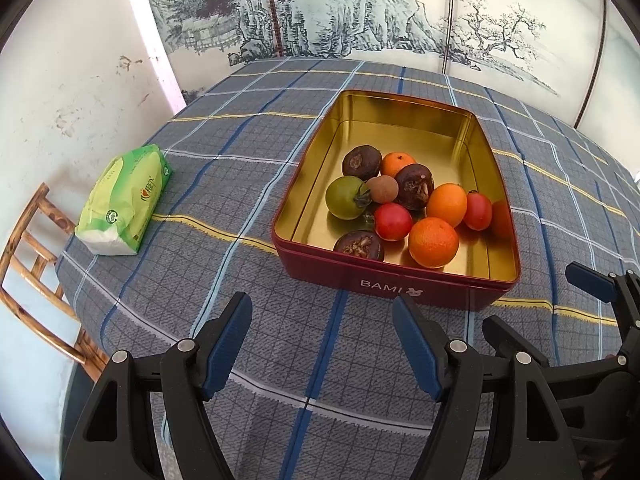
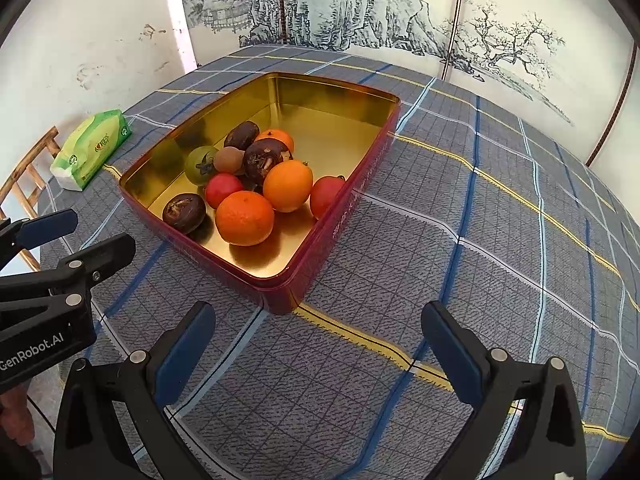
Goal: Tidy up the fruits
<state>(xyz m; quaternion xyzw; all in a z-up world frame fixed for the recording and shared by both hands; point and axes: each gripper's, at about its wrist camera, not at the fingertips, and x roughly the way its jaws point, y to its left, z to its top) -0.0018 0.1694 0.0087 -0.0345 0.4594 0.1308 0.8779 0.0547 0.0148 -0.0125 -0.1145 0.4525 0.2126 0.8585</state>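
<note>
A red tin box with a gold inside [image 1: 400, 286] [image 2: 288, 292] stands on the checked tablecloth. It holds several fruits: oranges [image 1: 433, 242] [image 2: 245, 218], red tomatoes [image 1: 393, 221] [image 2: 221, 189], a green tomato [image 1: 346, 197] [image 2: 199, 165], dark brown fruits [image 1: 360, 245] [image 2: 184, 213] and a small brown longan [image 1: 382, 189] [image 2: 229, 160]. My left gripper [image 1: 322, 304] is open and empty, just in front of the box. My right gripper [image 2: 318, 312] is open and empty at the box's near right corner. Each gripper shows in the other's view [image 1: 536, 300] [image 2: 100, 230].
A green tissue pack [image 1: 124, 200] [image 2: 90, 148] lies at the table's left edge. A wooden chair [image 1: 32, 280] [image 2: 28, 176] stands beyond that edge. A painted screen [image 1: 340, 8] stands behind the table. Bare tablecloth [image 2: 500, 220] lies right of the box.
</note>
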